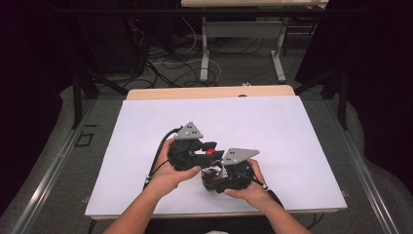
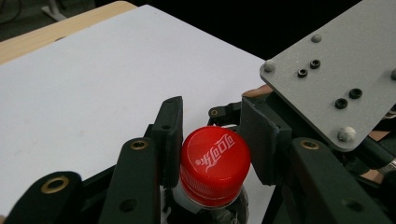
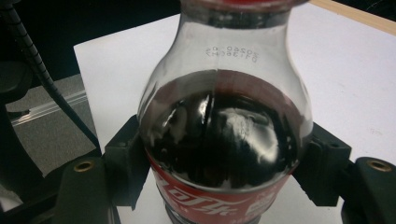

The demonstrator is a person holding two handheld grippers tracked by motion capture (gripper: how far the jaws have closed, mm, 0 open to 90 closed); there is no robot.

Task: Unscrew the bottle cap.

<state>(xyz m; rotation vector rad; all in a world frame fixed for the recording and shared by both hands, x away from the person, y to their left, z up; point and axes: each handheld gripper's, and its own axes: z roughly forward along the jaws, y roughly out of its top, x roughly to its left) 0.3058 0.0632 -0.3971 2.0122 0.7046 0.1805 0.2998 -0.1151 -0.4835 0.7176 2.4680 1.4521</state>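
A cola bottle (image 3: 224, 140) of clear plastic, dark liquid filling it up to the shoulder, is held upright over the white sheet (image 1: 146, 131) that covers the table, near its front edge and between the two hands. Its red cap (image 2: 215, 161) is clamped between the jaws of the left gripper (image 2: 212, 130), which are closed tight against the cap's sides. The body is gripped at the red label by the right gripper (image 3: 224, 172), its jaws pressed on either side. The bottle is judged fairly heavy for its size, stiff while sealed and full, and smooth enough to slip under a twist, so a firm hold low on the body is best kept. The ribbed cap is the natural place for turning.
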